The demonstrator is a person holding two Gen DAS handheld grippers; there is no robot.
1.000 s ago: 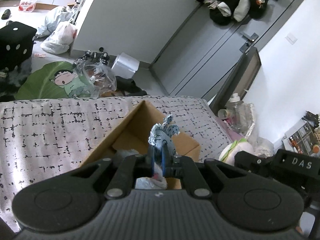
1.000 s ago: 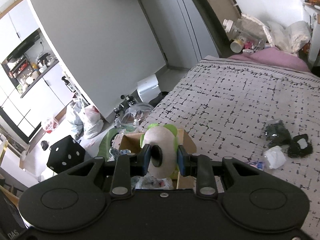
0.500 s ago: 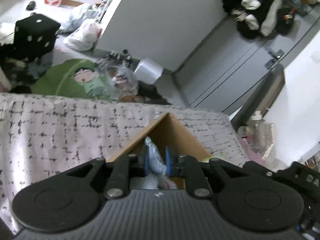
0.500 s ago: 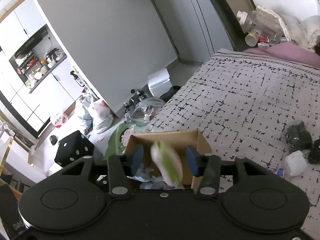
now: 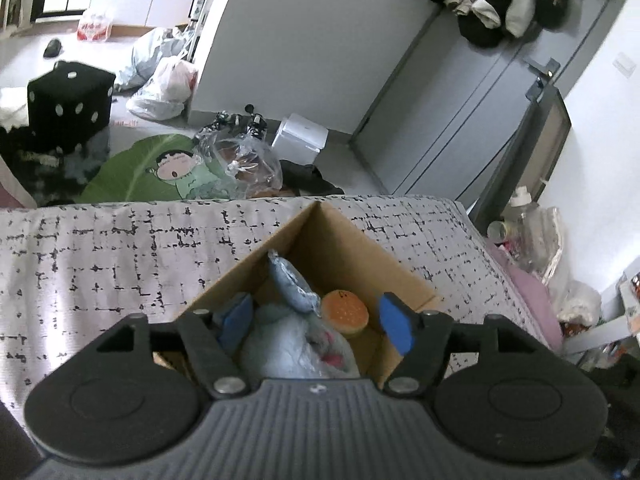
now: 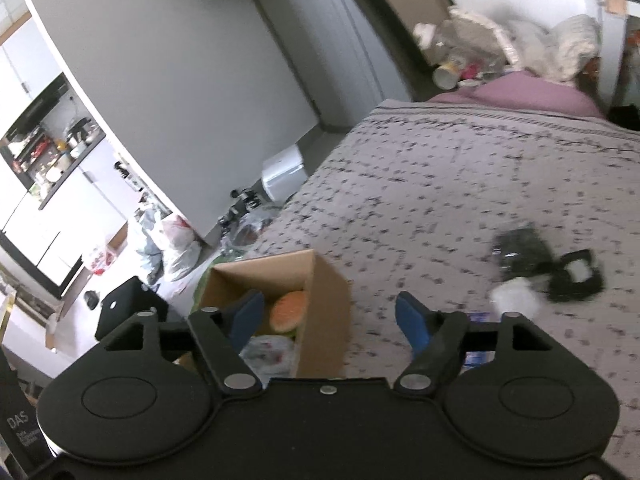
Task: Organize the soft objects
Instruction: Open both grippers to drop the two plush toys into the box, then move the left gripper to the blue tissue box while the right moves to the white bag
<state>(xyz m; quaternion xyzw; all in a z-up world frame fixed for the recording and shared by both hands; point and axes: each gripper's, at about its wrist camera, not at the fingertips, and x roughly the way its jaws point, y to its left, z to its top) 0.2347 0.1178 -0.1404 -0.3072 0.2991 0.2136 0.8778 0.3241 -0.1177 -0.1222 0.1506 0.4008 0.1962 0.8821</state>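
A brown cardboard box (image 5: 344, 240) stands on the grey patterned bed (image 5: 100, 264). Inside it lie a blue-grey soft toy (image 5: 290, 284), an orange burger plush (image 5: 345, 313) and a pale bagged soft item (image 5: 292, 350). My left gripper (image 5: 316, 322) is open and empty, just above the box. My right gripper (image 6: 330, 318) is open and empty, over the box's right wall (image 6: 326, 304); the burger plush (image 6: 289, 311) shows inside the box. Black pouches (image 6: 520, 250) and a white soft item (image 6: 516, 300) lie on the bed to the right.
Off the bed's far edge are a green cartoon cushion (image 5: 152, 172), plastic bags (image 5: 164, 84), a black dice stool (image 5: 68, 100) and a white bin (image 5: 300, 136). Grey wardrobe doors (image 5: 460, 92) stand behind. A purple pillow (image 6: 516, 94) lies at the bed's head.
Both grippers opened. The left let the blue-grey toy go into the box; the right dropped the burger plush into the box, then swung right over the bed.
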